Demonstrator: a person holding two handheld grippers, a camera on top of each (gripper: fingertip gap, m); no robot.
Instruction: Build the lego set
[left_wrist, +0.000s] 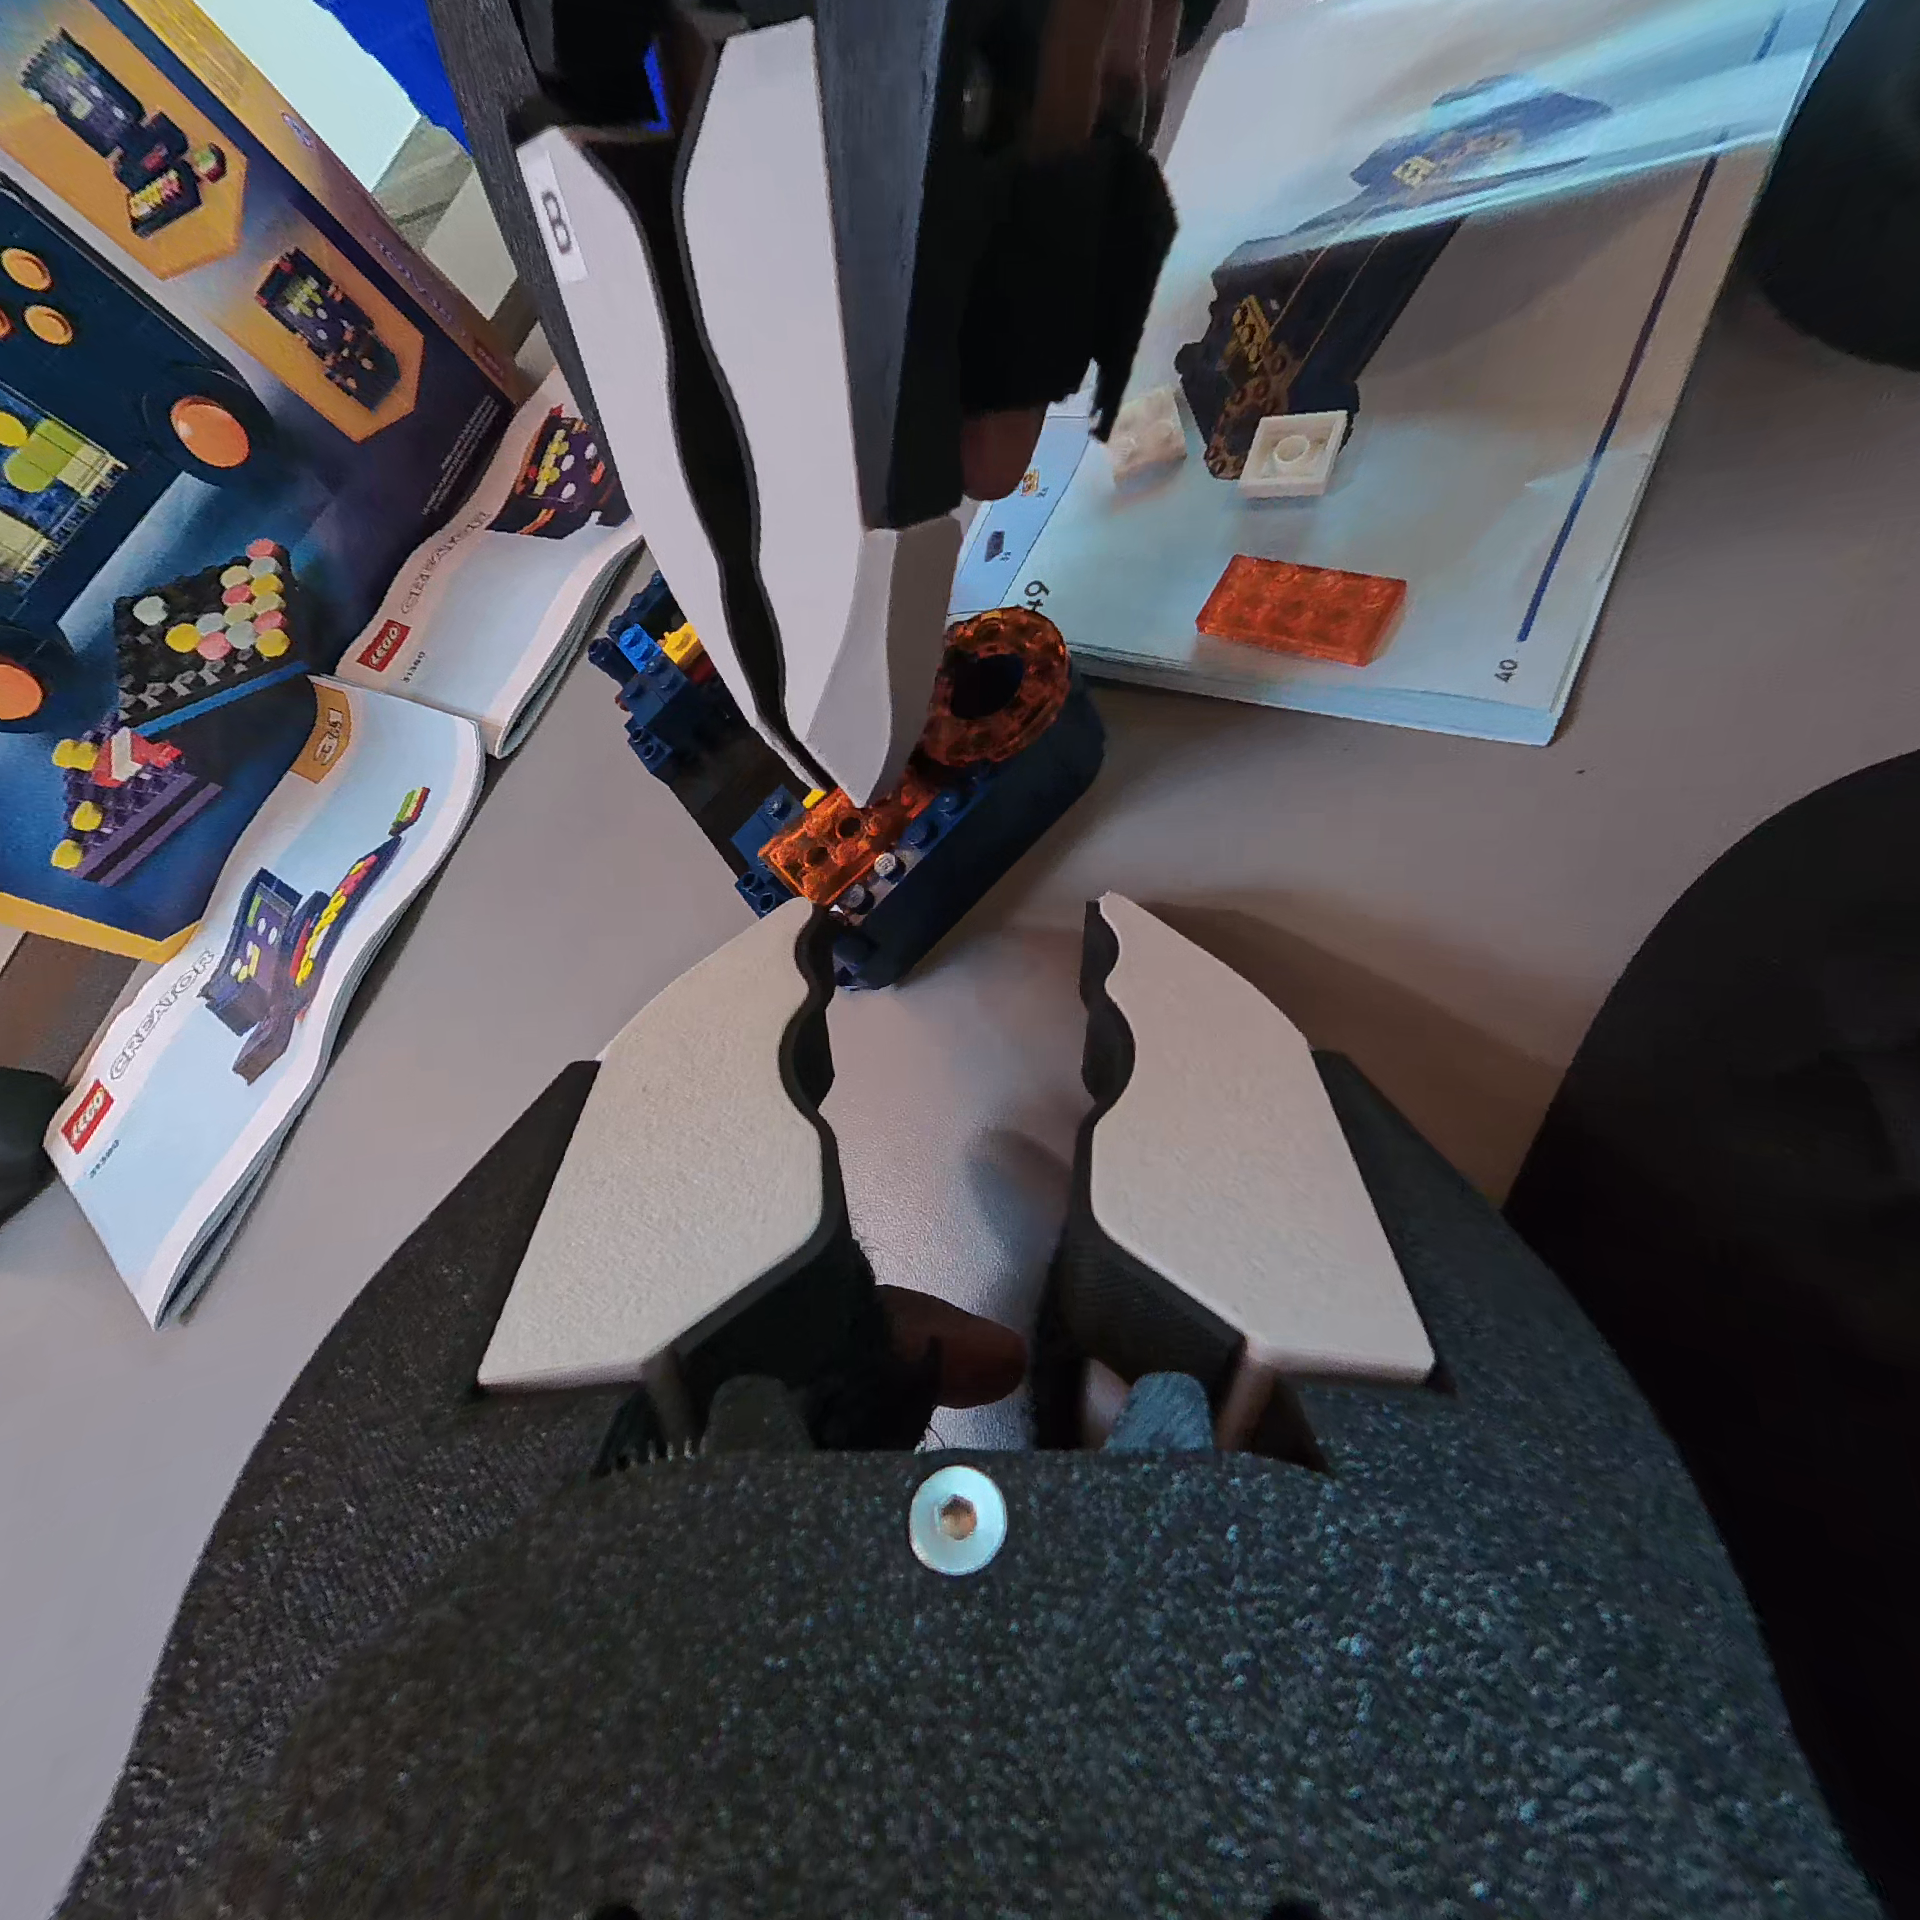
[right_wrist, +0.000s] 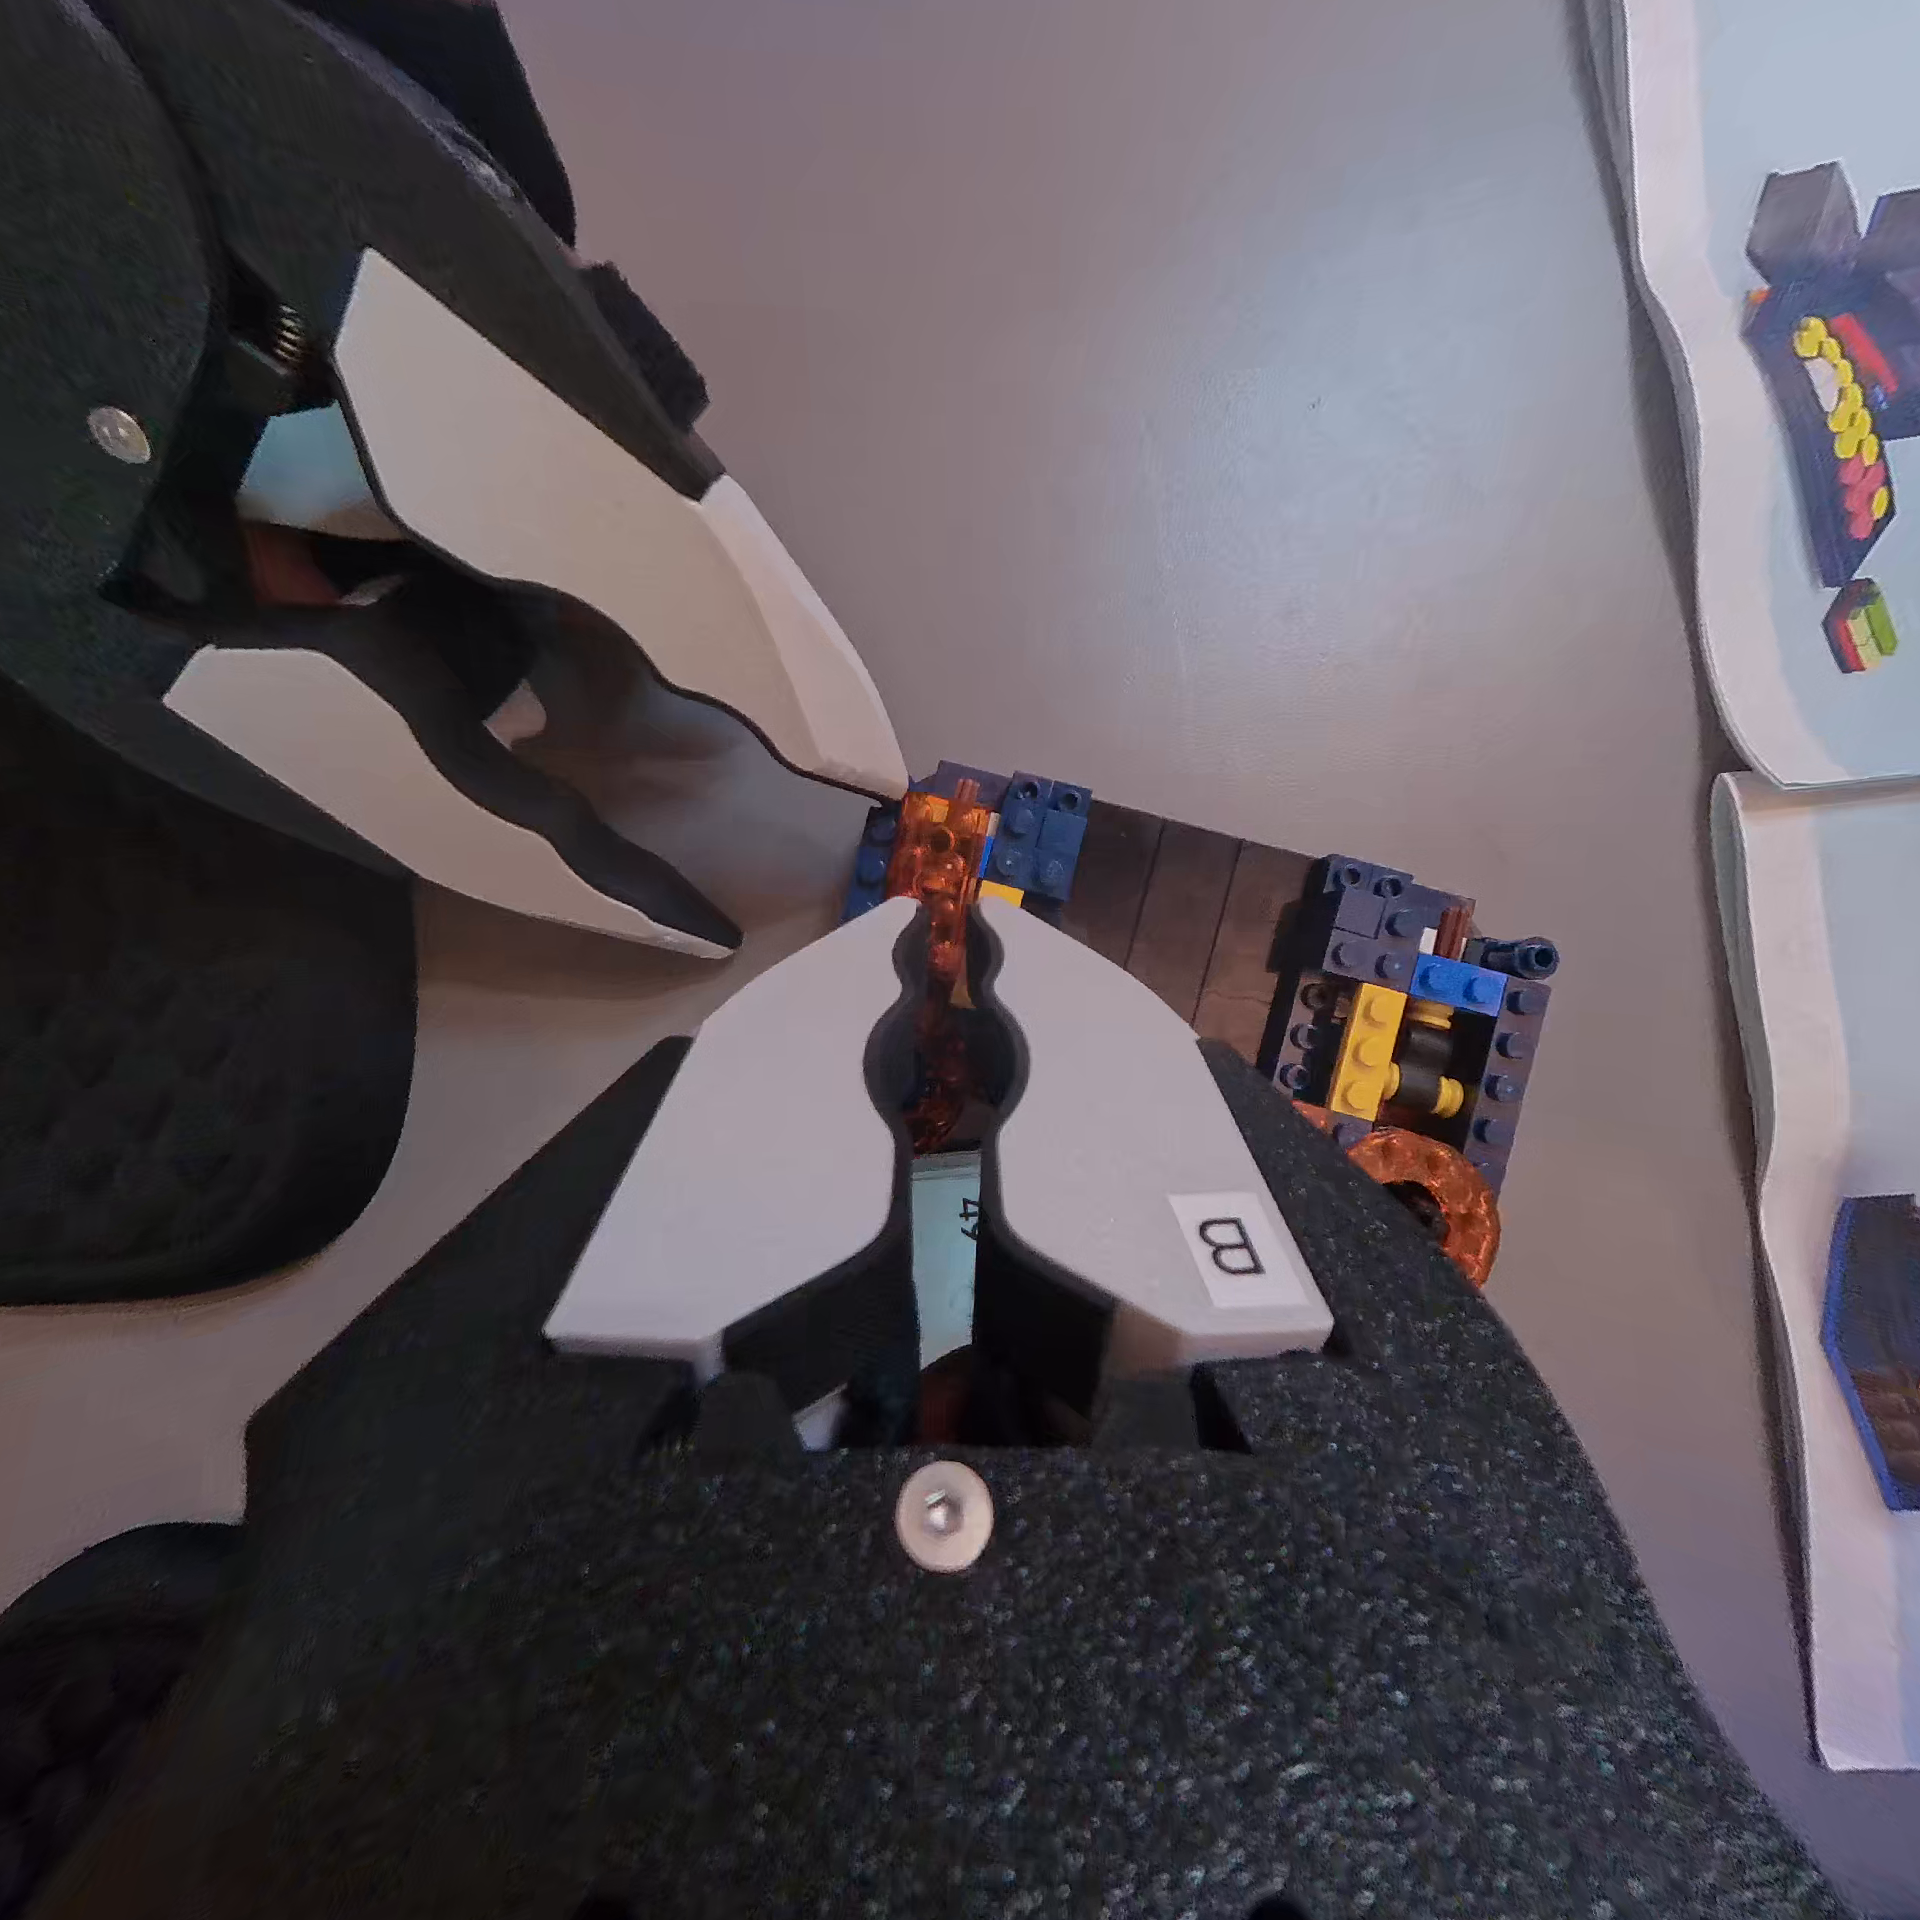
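A dark blue brick model (left_wrist: 987, 821) lies on the grey table (left_wrist: 1299, 862), with a clear orange plate (left_wrist: 821, 847) on its near end and an orange ring (left_wrist: 1039, 665) on its side. My left gripper (left_wrist: 951, 914) is open. Its left fingertip (left_wrist: 800, 920) touches the model's near end, and nothing is in its grasp. My right gripper (left_wrist: 842, 792) comes down from above, its fingers almost together, tips resting on the orange plate. In the right wrist view the right gripper (right_wrist: 945, 906) stands over the plate (right_wrist: 935, 842) on the model (right_wrist: 1174, 883). The left gripper (right_wrist: 810, 862) has one tip at the model's corner.
An open instruction booklet (left_wrist: 1558, 499) at the back right carries a loose orange plate (left_wrist: 1299, 608), two white plates (left_wrist: 1288, 452) and a small dark build (left_wrist: 1257, 343). A set box (left_wrist: 156, 468) and two booklets (left_wrist: 239, 987) lie at the left. A dark round object (left_wrist: 1766, 1143) is at the right. My left and right fingertips are right by each other.
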